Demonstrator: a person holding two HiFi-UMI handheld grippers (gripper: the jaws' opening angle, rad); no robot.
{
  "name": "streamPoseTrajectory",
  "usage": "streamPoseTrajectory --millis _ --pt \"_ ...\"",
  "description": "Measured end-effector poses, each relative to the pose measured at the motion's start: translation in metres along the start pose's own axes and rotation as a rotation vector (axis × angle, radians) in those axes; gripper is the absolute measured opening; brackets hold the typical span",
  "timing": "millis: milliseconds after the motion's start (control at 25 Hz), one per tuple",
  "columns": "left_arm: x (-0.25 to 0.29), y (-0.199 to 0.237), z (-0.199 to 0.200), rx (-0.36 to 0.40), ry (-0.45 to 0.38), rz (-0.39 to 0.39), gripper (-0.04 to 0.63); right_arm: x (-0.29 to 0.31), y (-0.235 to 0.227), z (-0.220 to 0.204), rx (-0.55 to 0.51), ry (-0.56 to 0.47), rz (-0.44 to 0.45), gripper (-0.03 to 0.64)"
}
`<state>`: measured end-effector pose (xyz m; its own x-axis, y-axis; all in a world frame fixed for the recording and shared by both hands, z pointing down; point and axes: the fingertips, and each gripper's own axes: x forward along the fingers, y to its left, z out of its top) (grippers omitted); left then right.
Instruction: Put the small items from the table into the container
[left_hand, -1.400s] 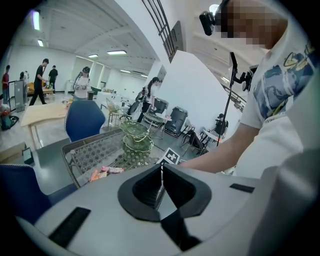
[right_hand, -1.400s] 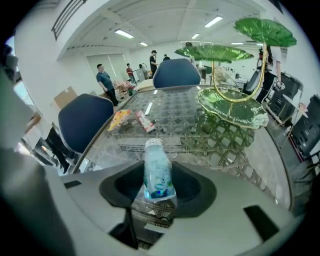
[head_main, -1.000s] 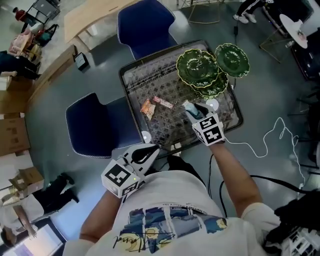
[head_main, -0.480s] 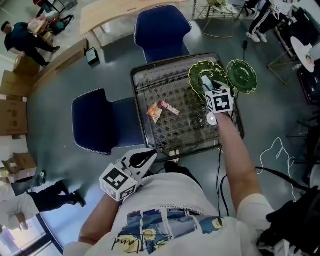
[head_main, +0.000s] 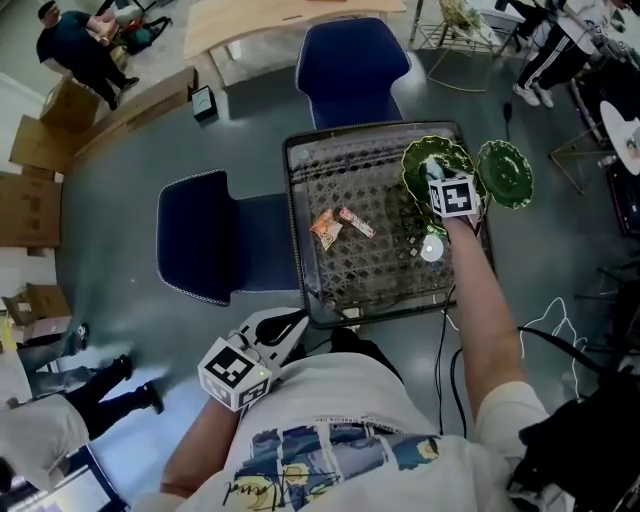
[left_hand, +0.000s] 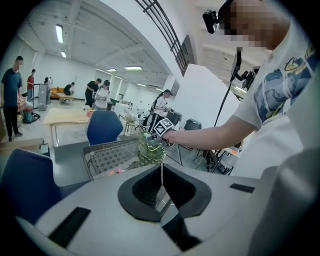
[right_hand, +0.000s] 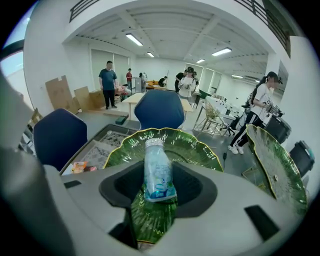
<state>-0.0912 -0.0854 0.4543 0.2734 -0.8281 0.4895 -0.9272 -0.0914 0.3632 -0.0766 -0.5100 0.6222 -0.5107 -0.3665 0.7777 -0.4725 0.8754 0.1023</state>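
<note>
We're pinching the bottle (right_hand: 159, 170) in the right gripper (right_hand: 160, 192) over the green dish (right_hand: 197, 145), aiming to lower it before letting go. The left gripper (left_hand: 161, 180) is sitting closed and empty.

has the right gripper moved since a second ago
Yes. The right gripper, shut on the small white plastic bottle, has travelled from the near right part of the dark wire-mesh table to above the green leaf-shaped dish at its far right corner.
</note>
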Motion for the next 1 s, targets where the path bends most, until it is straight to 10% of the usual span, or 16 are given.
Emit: streamPoseTrajectory --millis 480,1000 --pt "-0.018 0.010 0.004 0.031 -0.015 -0.057 0.008 -0.040 0.019 0.005 0.014 -0.089 -0.035 0.179" --pt "-0.063 0.029 -0.014 0.098 0.019 -0.172 0.008 -0.141 0.171 -0.071 0.058 -0.129 0.037 0.179"
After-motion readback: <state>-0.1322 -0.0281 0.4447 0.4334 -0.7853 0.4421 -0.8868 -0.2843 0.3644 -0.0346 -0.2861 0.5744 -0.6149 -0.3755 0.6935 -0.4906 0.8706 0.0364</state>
